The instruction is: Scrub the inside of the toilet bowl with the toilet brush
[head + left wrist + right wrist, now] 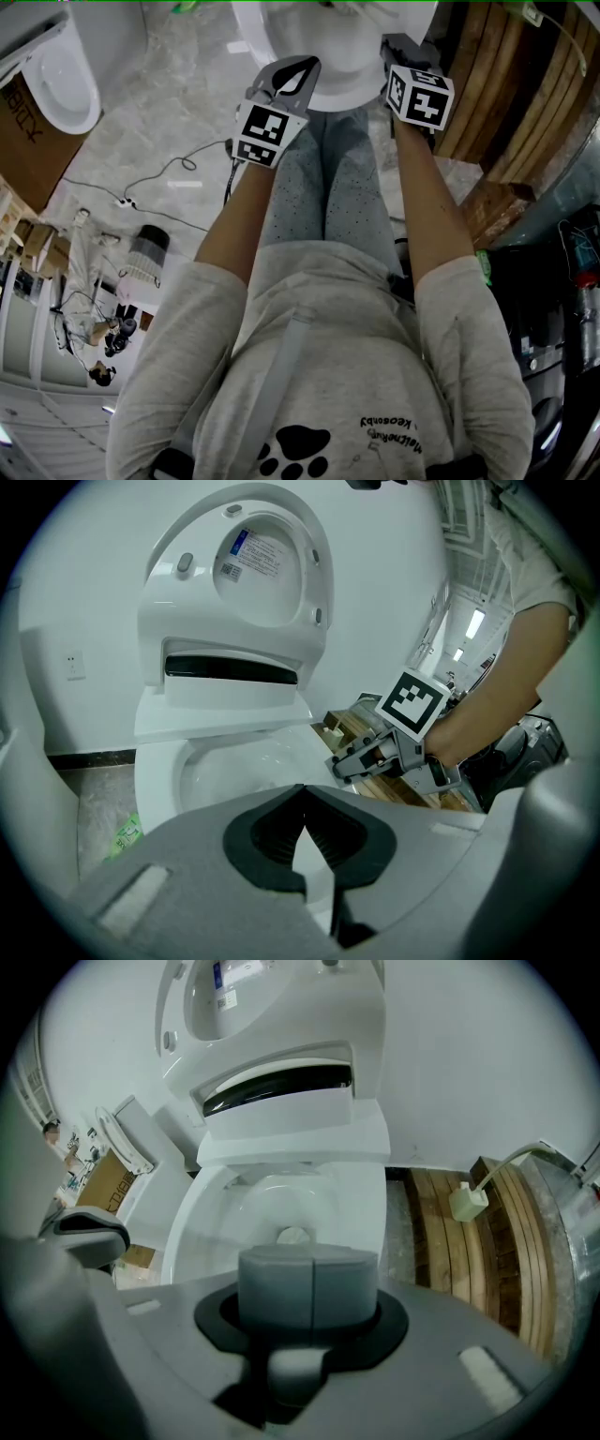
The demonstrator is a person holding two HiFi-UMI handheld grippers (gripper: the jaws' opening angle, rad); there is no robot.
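Observation:
The white toilet (337, 47) stands in front of me with its lid (262, 564) raised and its bowl (281, 1213) open and bare. My left gripper (312, 64) hovers over the front left of the rim, its jaws meeting at the tips with nothing between them (302, 791). My right gripper (389, 42) is held over the front right of the rim, pads pressed together and empty (312, 1279). From the left gripper view the right gripper (375, 752) shows beside the bowl. No toilet brush is visible in any view.
Wooden planks (506, 94) lean right of the toilet, with a white plug (466, 1202) hanging on a cable. A second white toilet seat (66, 84) and a cardboard box (28, 141) are at left. A cable (178, 169) trails over the marble floor.

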